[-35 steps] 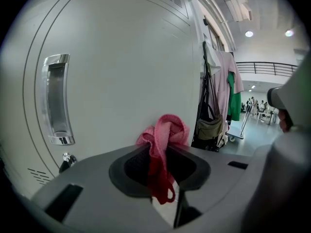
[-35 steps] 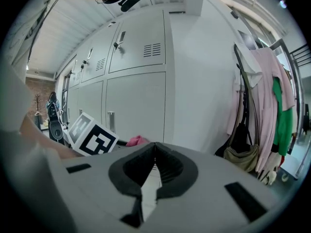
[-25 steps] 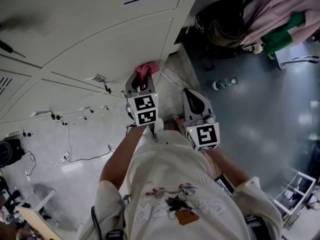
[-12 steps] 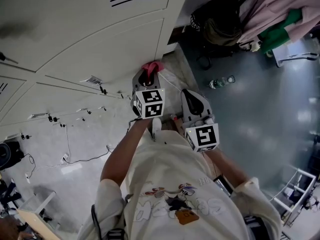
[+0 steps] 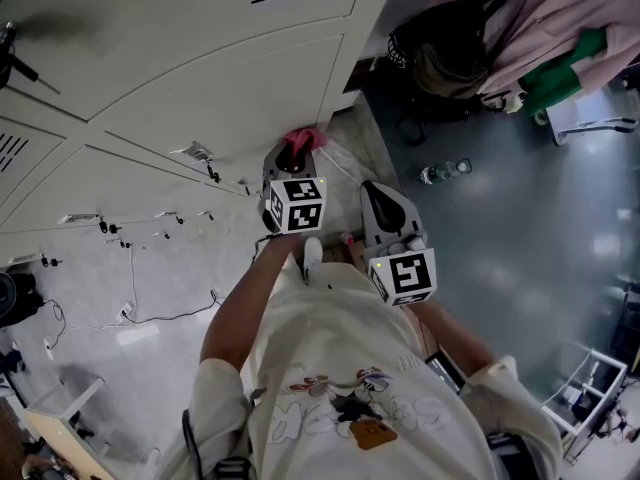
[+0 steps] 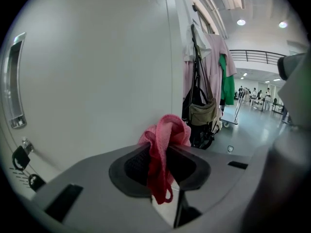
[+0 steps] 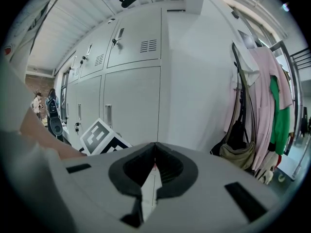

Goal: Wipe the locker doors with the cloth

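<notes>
Left gripper (image 6: 160, 152), fingers pinching a pink cloth (image 6: 164, 136); right gripper (image 7: 155, 162), fingers pressed together on nothing, the gap between them showing only the lockers beyond. The cloth runs lengthwise through the left jaws: its bunched end stands out past the fingertips towards the locker door (image 6: 92, 76), and a darker loop hangs back below the pads. In the left gripper view the door fills the field to the gripper's left, so the bunched end lies just beside the door's surface, near the door's right edge and far from its recessed handle (image 6: 14, 81) and keys (image 6: 22, 157); whether cloth and door touch cannot be told. In the head view the left gripper (image 5: 293, 156) is the nearer of the two to the door, with the cloth (image 5: 302, 137) at its tip, while the right gripper (image 5: 380, 200) sits farther from the door and beside the left one. Judgement: the wipe turns on bringing the bunched end flat against the door and drawing it across towards the handle side. Containers: the lockers are shut, contents unseen; an olive bag (image 6: 201, 113) hangs past the door's right edge, contents unseen.
</notes>
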### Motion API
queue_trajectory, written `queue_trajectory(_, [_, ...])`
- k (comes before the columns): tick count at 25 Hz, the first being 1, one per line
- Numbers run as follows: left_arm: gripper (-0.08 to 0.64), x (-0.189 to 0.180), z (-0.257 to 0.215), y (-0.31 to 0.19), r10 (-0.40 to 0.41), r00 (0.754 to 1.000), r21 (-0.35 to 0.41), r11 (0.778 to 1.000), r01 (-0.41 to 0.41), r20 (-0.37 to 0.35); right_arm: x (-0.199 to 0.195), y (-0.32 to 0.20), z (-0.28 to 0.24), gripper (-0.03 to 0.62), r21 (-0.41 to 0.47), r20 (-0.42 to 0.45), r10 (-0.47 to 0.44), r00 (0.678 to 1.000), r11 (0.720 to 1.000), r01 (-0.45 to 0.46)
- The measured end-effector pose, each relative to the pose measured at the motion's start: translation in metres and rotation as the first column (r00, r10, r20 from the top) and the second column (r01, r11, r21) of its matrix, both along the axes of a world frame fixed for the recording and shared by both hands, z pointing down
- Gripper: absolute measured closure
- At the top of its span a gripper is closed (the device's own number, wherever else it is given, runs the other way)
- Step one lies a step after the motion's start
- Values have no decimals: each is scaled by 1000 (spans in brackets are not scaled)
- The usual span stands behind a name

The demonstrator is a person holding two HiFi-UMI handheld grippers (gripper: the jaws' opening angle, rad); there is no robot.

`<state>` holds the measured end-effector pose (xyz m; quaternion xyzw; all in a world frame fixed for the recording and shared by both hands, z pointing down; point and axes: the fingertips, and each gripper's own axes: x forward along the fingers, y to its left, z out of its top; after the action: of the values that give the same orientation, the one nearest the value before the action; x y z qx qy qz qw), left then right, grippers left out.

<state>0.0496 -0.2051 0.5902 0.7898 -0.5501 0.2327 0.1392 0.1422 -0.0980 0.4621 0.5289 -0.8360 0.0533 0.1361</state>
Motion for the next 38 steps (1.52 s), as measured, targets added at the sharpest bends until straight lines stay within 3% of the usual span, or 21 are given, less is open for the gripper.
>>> queue_trajectory(21, [468, -101, 16, 24, -168, 985, -40, 985, 169, 26, -65, -3, -6, 584, 15, 12, -149, 989, 989, 148])
queue_trajectory(38, [467, -150, 15, 36, -267, 963, -41, 962, 268, 40, -93, -3, -5, 584, 14, 19, -222, 975, 975, 222])
